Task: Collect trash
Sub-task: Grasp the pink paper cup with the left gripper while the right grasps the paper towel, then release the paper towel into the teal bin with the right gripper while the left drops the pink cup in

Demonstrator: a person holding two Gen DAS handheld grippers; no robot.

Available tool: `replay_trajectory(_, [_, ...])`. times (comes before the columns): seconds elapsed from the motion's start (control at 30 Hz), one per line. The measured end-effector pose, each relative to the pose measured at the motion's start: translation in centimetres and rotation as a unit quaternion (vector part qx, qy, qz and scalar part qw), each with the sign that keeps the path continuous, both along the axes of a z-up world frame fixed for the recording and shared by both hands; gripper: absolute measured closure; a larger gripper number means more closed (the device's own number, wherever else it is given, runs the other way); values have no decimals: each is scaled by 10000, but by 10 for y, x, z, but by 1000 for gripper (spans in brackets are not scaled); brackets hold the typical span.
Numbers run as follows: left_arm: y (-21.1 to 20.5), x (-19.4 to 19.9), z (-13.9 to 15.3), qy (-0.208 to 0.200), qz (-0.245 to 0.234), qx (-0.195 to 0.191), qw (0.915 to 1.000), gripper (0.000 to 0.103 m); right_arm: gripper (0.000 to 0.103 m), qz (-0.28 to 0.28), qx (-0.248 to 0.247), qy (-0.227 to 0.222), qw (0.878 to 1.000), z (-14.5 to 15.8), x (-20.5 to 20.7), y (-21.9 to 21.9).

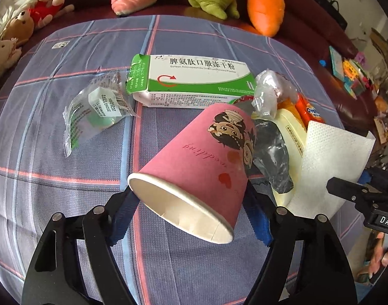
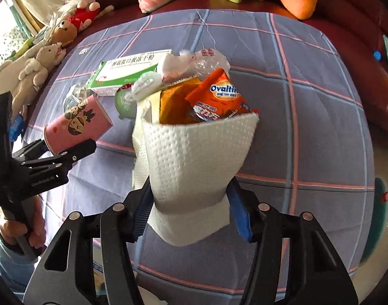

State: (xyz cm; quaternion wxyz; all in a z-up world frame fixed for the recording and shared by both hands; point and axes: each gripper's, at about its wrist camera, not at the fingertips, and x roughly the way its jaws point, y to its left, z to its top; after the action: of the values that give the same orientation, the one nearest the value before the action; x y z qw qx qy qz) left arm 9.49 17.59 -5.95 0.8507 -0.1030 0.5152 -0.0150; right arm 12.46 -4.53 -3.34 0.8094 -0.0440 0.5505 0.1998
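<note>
At nine o'clock on the checked cloth (image 1: 54,117) lies a clear plastic packet (image 1: 97,111). Toward twelve o'clock rests a green-and-white medicine box (image 1: 194,81). At center, the left gripper (image 1: 191,198) pinches a pink paper cup (image 1: 201,162), tilted, mouth toward the camera. At three o'clock, the right gripper (image 2: 189,203) pinches a white paper towel (image 2: 194,152), curved around a pile of orange snack wrappers (image 2: 216,96).
</note>
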Motion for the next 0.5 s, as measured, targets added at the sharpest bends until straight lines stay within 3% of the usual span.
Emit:
replay_trajectory(0.03, [-3, -2, 0, -5, -4, -5, 10000, 25, 70, -10, 30, 26, 10000, -1, -2, -3])
replay_trajectory(0.07, [-5, -3, 1, -13, -1, -15, 10000, 25, 76, -41, 90, 84, 9999, -1, -3, -7])
replay_trajectory(0.2, [-11, -10, 11, -111, -7, -60, 9999, 25, 80, -174, 274, 129, 9994, 3, -5, -23])
replay_trajectory(0.23, [-12, -11, 14, -135, -12, -58, 9999, 25, 92, -184, 318, 112, 9993, 5, -6, -27])
replay_trajectory(0.5, [-44, -14, 46, -428, -257, -93, 9987, 25, 94, -542, 548, -199, 9968, 29, -8, -68])
